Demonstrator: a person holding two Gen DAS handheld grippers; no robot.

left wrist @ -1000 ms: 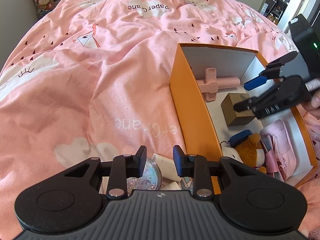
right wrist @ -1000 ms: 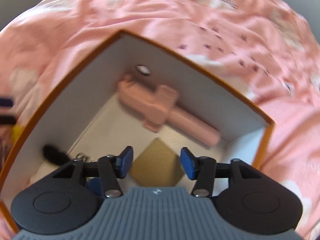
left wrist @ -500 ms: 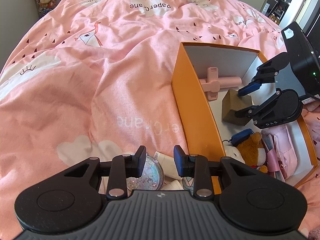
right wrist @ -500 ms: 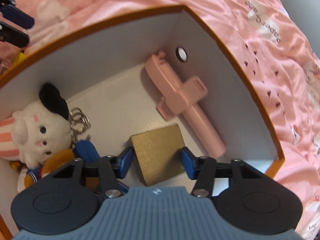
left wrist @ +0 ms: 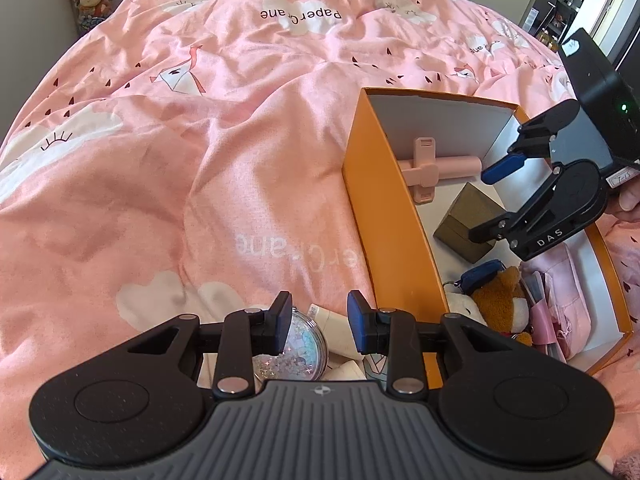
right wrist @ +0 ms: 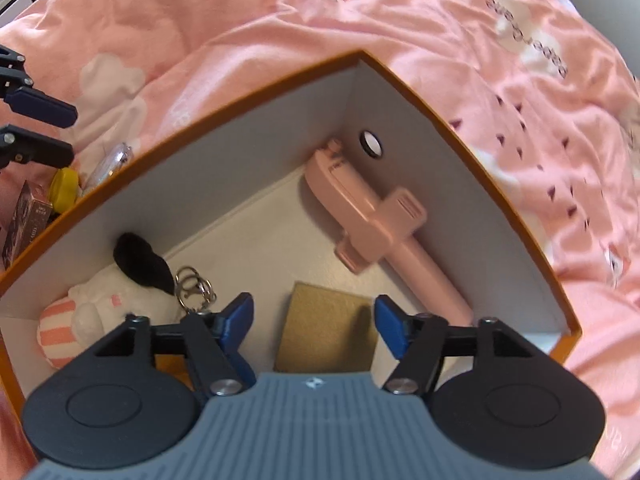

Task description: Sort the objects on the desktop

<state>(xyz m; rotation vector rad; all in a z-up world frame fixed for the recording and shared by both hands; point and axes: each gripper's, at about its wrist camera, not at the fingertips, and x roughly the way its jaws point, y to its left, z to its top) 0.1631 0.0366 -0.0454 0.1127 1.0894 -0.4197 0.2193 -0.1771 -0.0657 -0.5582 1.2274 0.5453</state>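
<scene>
An orange box with white inside walls stands on the pink bedspread. On its floor lies a small gold box, beside a pink clip-shaped tool. My right gripper hangs over the gold box; its jaws are opening, with the box between them but clear of both pads. My left gripper is open outside the box's near wall, above a round glitter compact and a white tube, holding nothing.
Inside the box also lie a white plush with a keyring, a brown plush, a blue fob and a pink pouch. A yellow cap and a brown carton lie outside the left wall.
The right gripper's pads, against the gold box half a second ago, have spread apart and the box now lies free on the floor. The left gripper has not moved.
</scene>
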